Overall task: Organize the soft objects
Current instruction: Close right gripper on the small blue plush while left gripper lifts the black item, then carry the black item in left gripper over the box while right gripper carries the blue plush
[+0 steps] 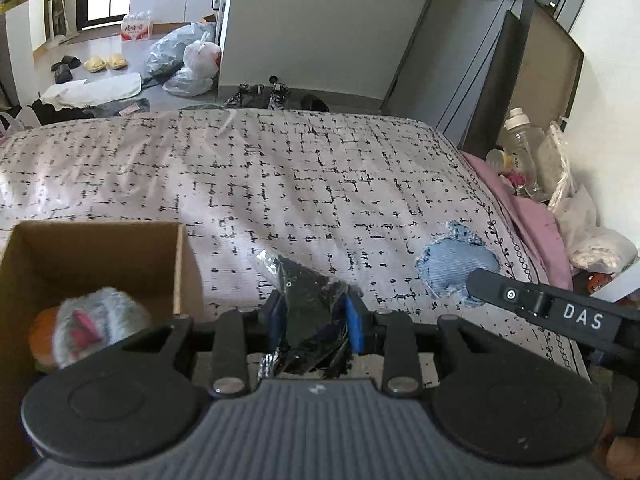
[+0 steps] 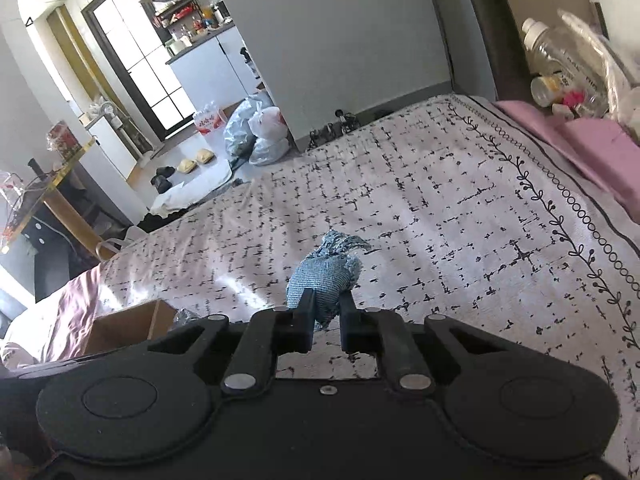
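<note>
On the bed (image 1: pixel 320 168), my left claw (image 1: pixel 316 312) grips a black plastic packet (image 1: pixel 308 300) beside the cardboard box (image 1: pixel 92 248), while my right claw (image 2: pixel 326 312) pinches a denim pouch (image 2: pixel 324 276) farther from the box.

Two low wrist views — shared bed (image 1: pixel 320 168)

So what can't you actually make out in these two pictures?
- Left wrist view: the things in the cardboard box are blurred; the box runs off the left edge.
- The black packet in the left gripper: lower part hidden.
- Right wrist view: the denim piece partly behind the right gripper.
</note>
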Available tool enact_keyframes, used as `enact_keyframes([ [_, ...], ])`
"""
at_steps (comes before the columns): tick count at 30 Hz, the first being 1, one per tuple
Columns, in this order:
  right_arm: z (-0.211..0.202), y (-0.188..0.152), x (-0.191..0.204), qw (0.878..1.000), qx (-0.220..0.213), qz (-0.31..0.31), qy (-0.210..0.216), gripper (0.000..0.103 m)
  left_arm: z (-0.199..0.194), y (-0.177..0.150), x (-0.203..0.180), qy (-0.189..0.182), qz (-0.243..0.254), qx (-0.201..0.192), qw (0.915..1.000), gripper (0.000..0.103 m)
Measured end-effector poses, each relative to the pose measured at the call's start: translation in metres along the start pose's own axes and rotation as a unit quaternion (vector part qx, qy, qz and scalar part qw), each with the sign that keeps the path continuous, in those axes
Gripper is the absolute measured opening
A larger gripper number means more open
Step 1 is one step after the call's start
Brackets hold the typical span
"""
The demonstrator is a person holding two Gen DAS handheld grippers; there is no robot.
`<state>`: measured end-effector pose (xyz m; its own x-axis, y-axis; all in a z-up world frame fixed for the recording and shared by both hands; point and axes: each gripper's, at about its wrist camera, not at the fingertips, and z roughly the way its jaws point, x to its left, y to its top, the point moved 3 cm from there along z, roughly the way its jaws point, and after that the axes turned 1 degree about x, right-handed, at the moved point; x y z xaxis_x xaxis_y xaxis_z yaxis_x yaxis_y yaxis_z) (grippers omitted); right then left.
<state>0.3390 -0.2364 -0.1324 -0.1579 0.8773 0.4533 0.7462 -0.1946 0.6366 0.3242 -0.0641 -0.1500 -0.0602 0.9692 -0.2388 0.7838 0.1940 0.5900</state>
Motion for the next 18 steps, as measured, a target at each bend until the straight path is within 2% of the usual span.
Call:
enact_keyframes([
  [18, -0.035, -0.018, 0.064, 0.999, -0.03, -0.029, 0.032, 0.012, -0.074, 0.002, 0.056, 0.016, 0.011, -0.039, 0.9991, 0.032],
])
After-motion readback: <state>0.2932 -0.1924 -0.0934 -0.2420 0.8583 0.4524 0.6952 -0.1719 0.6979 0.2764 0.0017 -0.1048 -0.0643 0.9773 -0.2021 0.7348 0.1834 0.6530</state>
